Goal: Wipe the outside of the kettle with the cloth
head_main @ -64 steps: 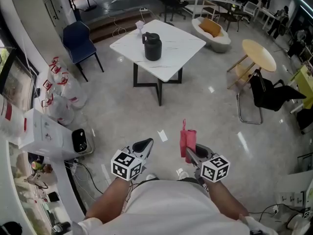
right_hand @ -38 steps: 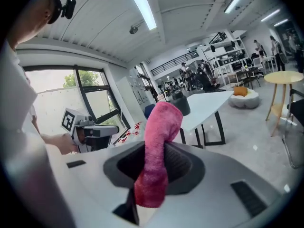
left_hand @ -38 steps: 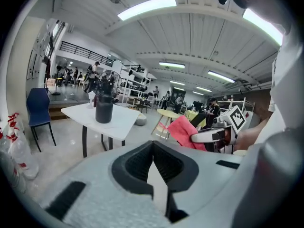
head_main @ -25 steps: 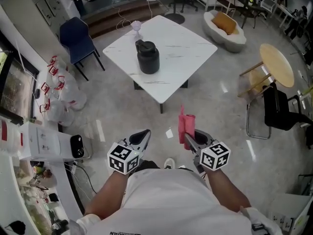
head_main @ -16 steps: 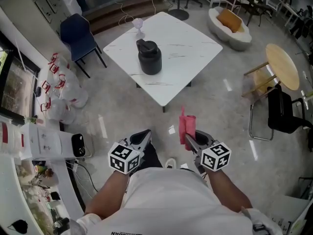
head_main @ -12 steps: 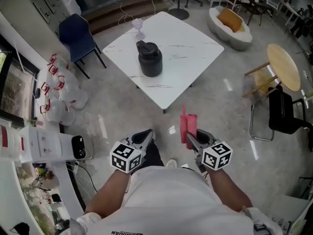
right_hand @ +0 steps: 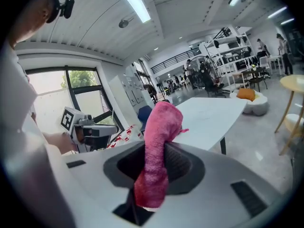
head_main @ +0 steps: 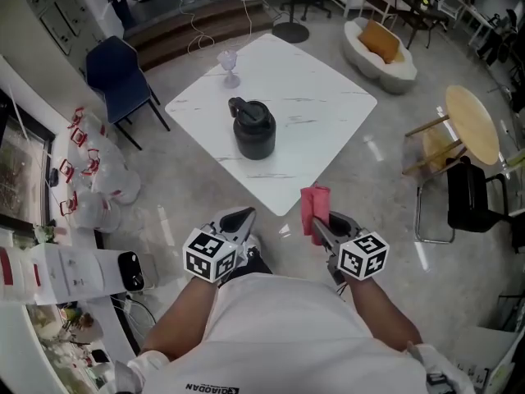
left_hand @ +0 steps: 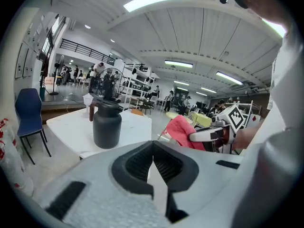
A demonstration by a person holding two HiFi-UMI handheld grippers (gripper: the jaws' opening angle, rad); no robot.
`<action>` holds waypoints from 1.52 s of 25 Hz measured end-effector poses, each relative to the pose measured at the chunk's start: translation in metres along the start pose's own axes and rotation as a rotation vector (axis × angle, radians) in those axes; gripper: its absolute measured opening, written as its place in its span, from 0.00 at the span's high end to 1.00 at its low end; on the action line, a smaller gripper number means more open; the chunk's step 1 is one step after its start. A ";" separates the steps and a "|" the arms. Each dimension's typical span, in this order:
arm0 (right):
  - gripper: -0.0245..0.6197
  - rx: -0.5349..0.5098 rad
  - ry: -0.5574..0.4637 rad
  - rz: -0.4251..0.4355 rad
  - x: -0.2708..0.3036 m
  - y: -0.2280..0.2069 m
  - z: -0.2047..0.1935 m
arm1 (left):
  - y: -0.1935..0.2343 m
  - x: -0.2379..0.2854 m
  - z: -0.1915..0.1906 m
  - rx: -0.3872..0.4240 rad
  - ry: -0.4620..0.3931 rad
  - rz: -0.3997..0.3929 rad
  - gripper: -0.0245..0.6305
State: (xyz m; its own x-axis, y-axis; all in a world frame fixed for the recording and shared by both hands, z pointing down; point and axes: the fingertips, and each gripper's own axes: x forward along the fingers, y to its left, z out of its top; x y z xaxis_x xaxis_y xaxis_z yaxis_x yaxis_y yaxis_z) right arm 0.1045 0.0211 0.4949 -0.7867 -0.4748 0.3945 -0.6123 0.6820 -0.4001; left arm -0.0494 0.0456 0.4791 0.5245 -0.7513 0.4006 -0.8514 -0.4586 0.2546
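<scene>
A black kettle [head_main: 253, 130] with a handle stands near the front of the white square table [head_main: 320, 109]; the left gripper view also shows the kettle [left_hand: 106, 126], ahead and to the left. My right gripper [head_main: 313, 220] is shut on a pink cloth [head_main: 312, 208] that sticks up out of its jaws, seen close in the right gripper view as a pink cloth [right_hand: 157, 146]. My left gripper [head_main: 242, 217] is shut with nothing in it. Both grippers hang level, short of the table's near corner.
A stemmed glass [head_main: 226, 64] stands on the table behind the kettle. A blue chair [head_main: 119, 76] and white bags [head_main: 92, 179] lie to the left. A round wooden table [head_main: 473, 121], a black chair [head_main: 476, 199] and a low seat with an orange cushion [head_main: 380, 43] are to the right.
The table and kettle have drawn much closer in the head view as I walked toward them. Both grippers keep the same pose, the cloth still held.
</scene>
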 end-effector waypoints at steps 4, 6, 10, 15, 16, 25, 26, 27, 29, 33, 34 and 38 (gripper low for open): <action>0.79 -0.004 -0.027 -0.037 0.031 -0.004 0.033 | 0.045 0.012 0.028 0.019 -0.011 -0.019 0.96; 0.79 -0.005 -0.034 -0.061 0.045 -0.008 0.045 | 0.068 0.018 0.043 0.029 -0.019 -0.030 0.96; 0.79 0.006 -0.043 -0.103 0.073 -0.012 0.061 | 0.108 0.027 0.060 0.047 -0.021 -0.051 0.96; 0.79 0.031 -0.063 -0.160 0.102 -0.022 0.076 | 0.144 0.041 0.062 0.068 0.011 -0.098 0.96; 0.79 0.036 -0.069 -0.173 0.106 -0.024 0.079 | 0.150 0.045 0.062 0.073 0.018 -0.107 0.96; 0.79 0.042 -0.066 -0.232 0.120 -0.039 0.097 | 0.189 0.069 0.075 0.070 0.034 -0.133 0.96; 0.79 0.039 -0.065 -0.231 0.123 -0.041 0.101 | 0.195 0.072 0.078 0.069 0.031 -0.124 0.96; 0.79 0.035 -0.064 -0.228 0.125 -0.042 0.104 | 0.202 0.074 0.081 0.069 0.029 -0.113 0.96; 0.79 0.016 -0.062 -0.214 0.130 -0.043 0.113 | 0.215 0.077 0.085 0.076 0.027 -0.084 0.96; 0.79 -0.092 -0.045 -0.165 0.146 -0.043 0.142 | 0.241 0.087 0.093 0.114 0.042 -0.011 0.95; 0.79 -0.139 -0.036 -0.153 0.151 -0.043 0.151 | 0.246 0.091 0.093 0.120 0.051 0.001 0.95; 0.79 -0.425 0.029 -0.104 0.184 -0.041 0.193 | 0.254 0.101 0.099 0.108 0.057 0.027 0.92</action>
State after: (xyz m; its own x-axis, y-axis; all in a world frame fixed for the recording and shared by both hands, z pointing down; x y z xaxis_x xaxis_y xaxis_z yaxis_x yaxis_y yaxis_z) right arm -0.0308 -0.2016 0.4245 -0.7163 -0.5416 0.4399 -0.5966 0.8024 0.0165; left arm -0.2134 -0.1937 0.4974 0.4985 -0.7374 0.4557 -0.8593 -0.4896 0.1479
